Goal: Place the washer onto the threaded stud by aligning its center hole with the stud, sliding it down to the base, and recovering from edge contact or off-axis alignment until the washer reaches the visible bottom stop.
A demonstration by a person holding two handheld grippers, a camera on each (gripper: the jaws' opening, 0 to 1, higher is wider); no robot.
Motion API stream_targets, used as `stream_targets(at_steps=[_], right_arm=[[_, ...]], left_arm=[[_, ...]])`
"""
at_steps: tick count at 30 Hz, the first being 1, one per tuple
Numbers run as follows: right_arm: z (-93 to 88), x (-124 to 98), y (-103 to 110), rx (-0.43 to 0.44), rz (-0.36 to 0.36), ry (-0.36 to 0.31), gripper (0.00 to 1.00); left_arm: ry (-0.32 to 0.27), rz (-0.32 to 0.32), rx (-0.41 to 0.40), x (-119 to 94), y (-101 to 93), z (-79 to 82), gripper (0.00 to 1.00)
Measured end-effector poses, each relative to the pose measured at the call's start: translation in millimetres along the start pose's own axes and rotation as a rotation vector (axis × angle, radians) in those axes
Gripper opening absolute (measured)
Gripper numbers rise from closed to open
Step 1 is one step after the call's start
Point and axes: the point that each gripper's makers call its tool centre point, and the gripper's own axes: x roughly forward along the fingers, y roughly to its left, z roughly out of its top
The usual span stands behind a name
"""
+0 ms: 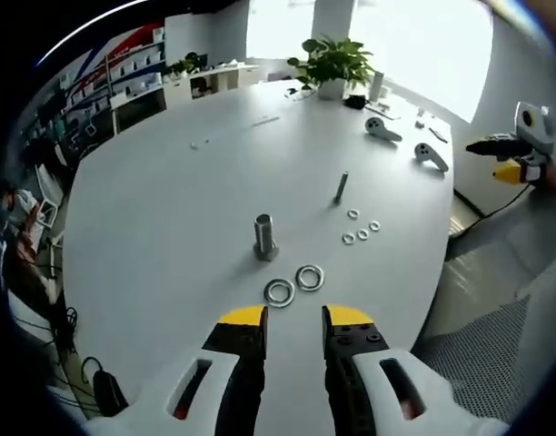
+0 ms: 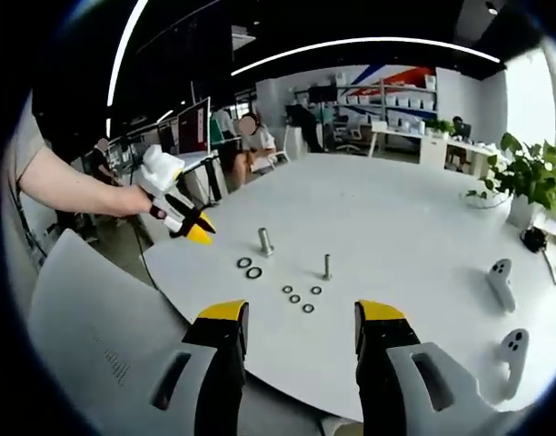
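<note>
In the left gripper view, the left gripper (image 1: pixel 293 320) hangs low over the near edge of the white table (image 1: pixel 160 227), its yellow-tipped jaws parted with nothing between them. Just past the tips lie two large washers (image 1: pixel 294 284) flat on the table, side by side and nearly touching. Beyond them stands the thick threaded stud (image 1: pixel 265 238), upright on its base, with no washer on it. Farther on, four small washers (image 1: pixel 362 228) lie in a loose cluster, and behind those a thinner stud (image 1: pixel 341 187) stands, also bare. Two white controllers (image 1: pixel 407 143) rest near the far edge, with a potted plant (image 1: pixel 332 65) at the back.

In the right gripper view, the right gripper (image 2: pixel 301 329) is held off the table's edge, well back from the parts, jaws wide apart and empty. The other gripper shows at left in a person's hand (image 2: pixel 137 200).

By my reading the task has barely begun — no washer is picked up, none is threaded. Everything remains: gripping a washer, centring its hole over the stud, and sliding it down to the base.
</note>
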Motion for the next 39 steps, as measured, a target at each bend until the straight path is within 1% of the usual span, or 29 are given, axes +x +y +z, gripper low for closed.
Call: stream_targets(at_steps=[3,4,7,8,9,13,16,20,23,25,27,28,30,31,34,39], right_arm=[[-6.3,2.8,6.0,0.000,0.034,0.026,0.49],[-8.9,4.0,5.4,0.000,0.035,0.038,0.49],[-6.7,3.6,5.5,0.012,0.041,0.024,0.49],[-5.3,3.2,6.6,0.019,0.048,0.014,0.49],[-5.7,3.3,7.4,0.018,0.051,0.016,0.49],[-11.1,6.3,9.4,0.015,0.065,0.044,0.49],[-8.7,4.6,9.2,0.034,0.069,0.025,0.49],[-10.7,4.5,5.7,0.051,0.055,0.032,0.49],[-9.7,4.0,5.7,0.055,0.053,0.026,0.49],[-11.0,4.3,5.5,0.056,0.052,0.033,0.49],[-11.1,4.1,5.5,0.053,0.049,0.035,0.49],[-10.9,4.1,5.2,0.047,0.047,0.035,0.49],[-10.7,4.7,5.8,0.036,0.047,0.038,0.49],[-11.0,4.8,6.1,0.031,0.048,0.042,0.49],[-10.4,4.8,6.3,0.025,0.049,0.040,0.49],[-10.3,5.0,6.0,0.026,0.047,0.039,0.48]], left_arm=[[0.030,0.018,0.000,9.0,1.8,0.8,0.22],[0.038,0.023,-0.001,11.0,3.1,0.9,0.22],[0.071,0.034,0.003,21.1,7.2,2.5,0.23],[0.085,0.036,0.010,23.8,8.2,1.3,0.23],[0.116,0.034,0.019,27.7,9.1,-1.8,0.23],[0.166,0.036,0.048,40.0,13.3,-5.2,0.23],[0.226,0.018,0.048,52.0,14.7,-13.5,0.23],[0.268,0.009,0.079,65.0,14.7,-17.1,0.23],[0.300,0.006,0.078,70.3,16.5,-20.4,0.24],[0.318,0.012,0.094,73.1,18.8,-21.9,0.25],[0.317,0.026,0.101,75.2,21.7,-20.5,0.28],[0.280,0.027,0.099,78.3,22.6,-14.9,0.29],[0.310,0.028,0.108,79.8,23.3,-17.8,0.28],[0.334,0.015,0.117,82.0,23.1,-21.9,0.28],[0.350,0.010,0.150,83.1,22.0,-24.2,0.28],[0.366,-0.017,0.175,87.5,16.2,-25.2,0.29]])
